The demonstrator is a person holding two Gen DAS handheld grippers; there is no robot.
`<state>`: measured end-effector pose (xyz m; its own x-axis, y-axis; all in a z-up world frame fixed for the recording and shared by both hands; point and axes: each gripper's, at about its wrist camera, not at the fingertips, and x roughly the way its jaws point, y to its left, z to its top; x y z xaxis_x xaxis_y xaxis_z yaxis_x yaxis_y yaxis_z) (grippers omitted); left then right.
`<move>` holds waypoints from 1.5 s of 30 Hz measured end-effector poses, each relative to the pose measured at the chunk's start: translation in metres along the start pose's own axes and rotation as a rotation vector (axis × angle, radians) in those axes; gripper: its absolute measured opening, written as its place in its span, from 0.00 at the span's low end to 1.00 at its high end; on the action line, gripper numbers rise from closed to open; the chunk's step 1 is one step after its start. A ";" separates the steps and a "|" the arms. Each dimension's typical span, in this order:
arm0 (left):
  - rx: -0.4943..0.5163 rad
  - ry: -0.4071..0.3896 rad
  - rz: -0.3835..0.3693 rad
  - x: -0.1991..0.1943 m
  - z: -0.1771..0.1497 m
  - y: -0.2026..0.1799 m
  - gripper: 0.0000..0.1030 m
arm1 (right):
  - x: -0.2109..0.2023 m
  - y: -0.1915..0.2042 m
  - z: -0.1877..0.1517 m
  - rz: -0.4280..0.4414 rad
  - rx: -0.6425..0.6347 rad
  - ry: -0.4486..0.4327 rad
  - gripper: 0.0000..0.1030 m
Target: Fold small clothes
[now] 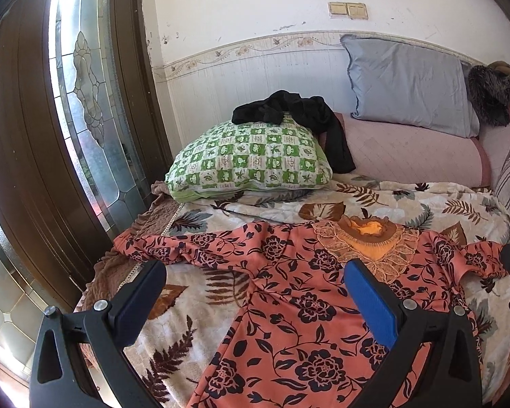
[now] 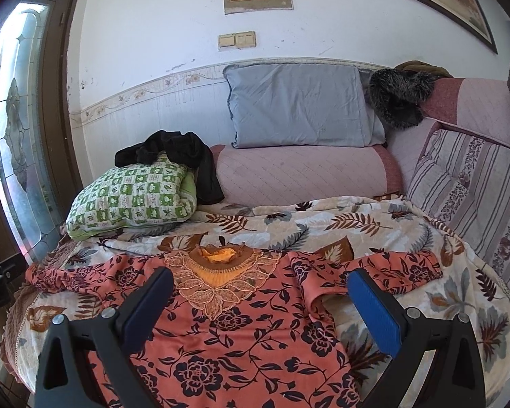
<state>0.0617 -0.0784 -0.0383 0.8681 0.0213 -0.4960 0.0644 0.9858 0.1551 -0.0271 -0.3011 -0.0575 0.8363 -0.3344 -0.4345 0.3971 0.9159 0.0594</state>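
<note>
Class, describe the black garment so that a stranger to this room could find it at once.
Start at the white wall behind the bed. Below it lies a green-and-white checked pillow, and the crumpled black garment is draped over its top. It is the only plain dark cloth there; the spread-out orange floral top lies nearer.

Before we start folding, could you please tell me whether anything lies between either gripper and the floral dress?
Nothing visible does. The floral dress lies spread flat directly beneath the open left gripper and right gripper.
</note>
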 end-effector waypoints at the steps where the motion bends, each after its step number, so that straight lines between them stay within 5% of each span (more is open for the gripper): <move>1: 0.004 -0.002 -0.003 0.005 0.001 -0.005 1.00 | 0.006 -0.005 0.000 -0.009 0.009 0.004 1.00; 6: 0.007 0.012 -0.034 0.033 0.006 -0.030 1.00 | 0.042 -0.043 -0.003 0.025 0.118 0.041 1.00; 10: -0.001 0.017 -0.063 0.070 0.006 -0.052 1.00 | 0.092 -0.109 -0.007 0.106 0.259 0.106 1.00; 16: -0.013 0.115 -0.199 0.141 -0.024 -0.077 1.00 | 0.172 -0.247 -0.062 0.174 0.833 0.290 1.00; 23: 0.010 0.237 -0.208 0.185 -0.053 -0.088 1.00 | 0.206 -0.321 -0.083 0.132 1.082 0.289 0.97; 31: 0.032 0.236 -0.209 0.199 -0.056 -0.090 1.00 | 0.259 -0.351 -0.101 0.045 1.169 0.328 0.70; 32: 0.038 0.237 -0.201 0.202 -0.056 -0.090 1.00 | 0.261 -0.352 -0.095 0.039 1.147 0.296 0.54; 33: 0.043 0.237 -0.192 0.204 -0.056 -0.090 1.00 | 0.263 -0.353 -0.091 0.013 1.115 0.288 0.27; 36: 0.044 0.233 -0.168 0.207 -0.054 -0.085 1.00 | 0.269 -0.359 -0.094 -0.082 1.090 0.291 0.09; 40: 0.004 0.212 -0.125 0.208 -0.043 -0.065 1.00 | 0.254 -0.347 -0.063 -0.081 1.008 0.195 0.07; 45: -0.079 0.202 -0.045 0.212 -0.034 -0.025 1.00 | 0.219 -0.274 0.015 0.151 0.843 0.015 0.07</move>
<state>0.2279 -0.0928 -0.1761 0.7483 0.0024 -0.6634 0.0553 0.9963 0.0660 0.0530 -0.6284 -0.1550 0.8999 -0.2139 -0.3801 0.4358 0.4772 0.7632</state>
